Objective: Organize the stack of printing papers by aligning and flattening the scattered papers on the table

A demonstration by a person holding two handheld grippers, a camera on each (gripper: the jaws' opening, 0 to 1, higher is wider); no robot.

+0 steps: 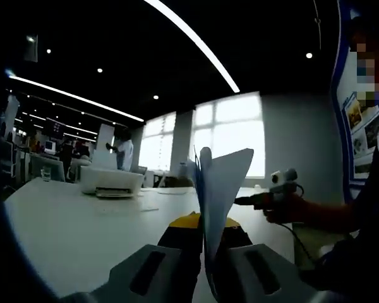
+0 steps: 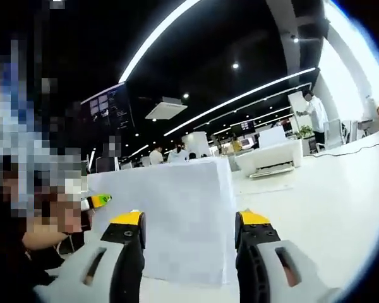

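A stack of white printing papers (image 1: pixel 222 189) stands on edge on the white table (image 1: pixel 82 233), seen edge-on with its top corners fanned apart. My left gripper (image 1: pixel 206 225) is shut on its lower edge, a yellow-tipped jaw on each side. The right gripper (image 1: pixel 265 198), held in a person's hand, points at the stack from the right. In the right gripper view the same stack (image 2: pixel 170 214) faces me broadside and upright. My right gripper (image 2: pixel 191 222) is open, jaws wide apart just in front of the sheet. The left gripper's yellow tip (image 2: pixel 100 200) shows at the stack's left edge.
A white printer (image 1: pixel 110 180) sits further back on the table, also seen as the printer (image 2: pixel 270 158) in the right gripper view. A loose sheet (image 1: pixel 134 208) lies flat near it. People stand in the background (image 1: pixel 123 151). A cable (image 2: pixel 357 149) runs along the table (image 2: pixel 341 208).
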